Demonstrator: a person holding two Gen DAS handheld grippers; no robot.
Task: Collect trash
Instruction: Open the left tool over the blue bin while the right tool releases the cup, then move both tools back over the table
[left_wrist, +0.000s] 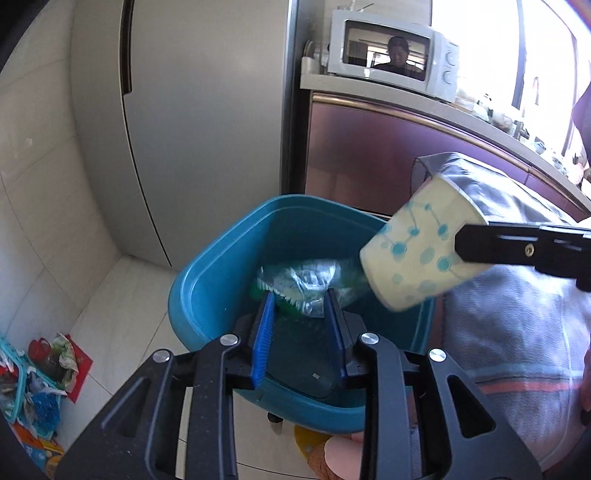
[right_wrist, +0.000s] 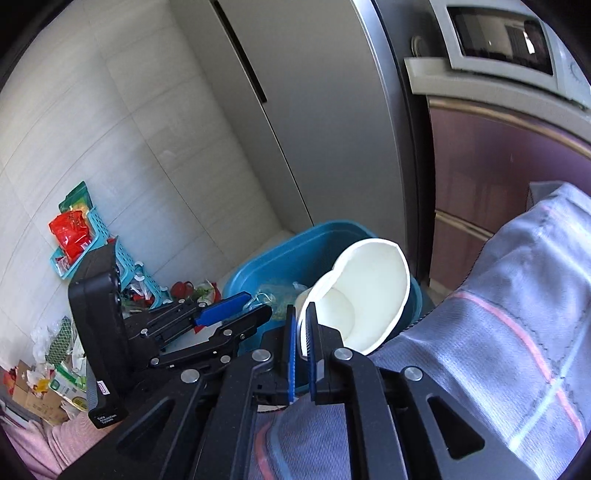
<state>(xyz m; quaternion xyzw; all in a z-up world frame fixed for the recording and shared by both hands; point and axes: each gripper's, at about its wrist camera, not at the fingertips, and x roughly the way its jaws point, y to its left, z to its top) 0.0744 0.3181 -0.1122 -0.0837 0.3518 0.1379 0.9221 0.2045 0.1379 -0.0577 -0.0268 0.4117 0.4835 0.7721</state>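
Here the right gripper (right_wrist: 302, 332) pinches the rim of a paper cup (right_wrist: 364, 291), its blue pads nearly together on the cup's wall. The cup, white with blue dots (left_wrist: 417, 254), is tilted on its side above the far right edge of a teal plastic bin (left_wrist: 207, 273). The left gripper (left_wrist: 301, 299) hangs over the bin's mouth with its jaws a little apart; a crumpled clear plastic bottle (left_wrist: 306, 280) lies just between and beyond the tips, and whether the pads press it cannot be told. The bin stands on pale floor tiles beside a table under a grey striped cloth (left_wrist: 517, 314). Behind it are a grey refrigerator (left_wrist: 207, 110) and a white microwave (left_wrist: 399, 59). A turquoise basket of litter (right_wrist: 99, 236) leans on the wall.
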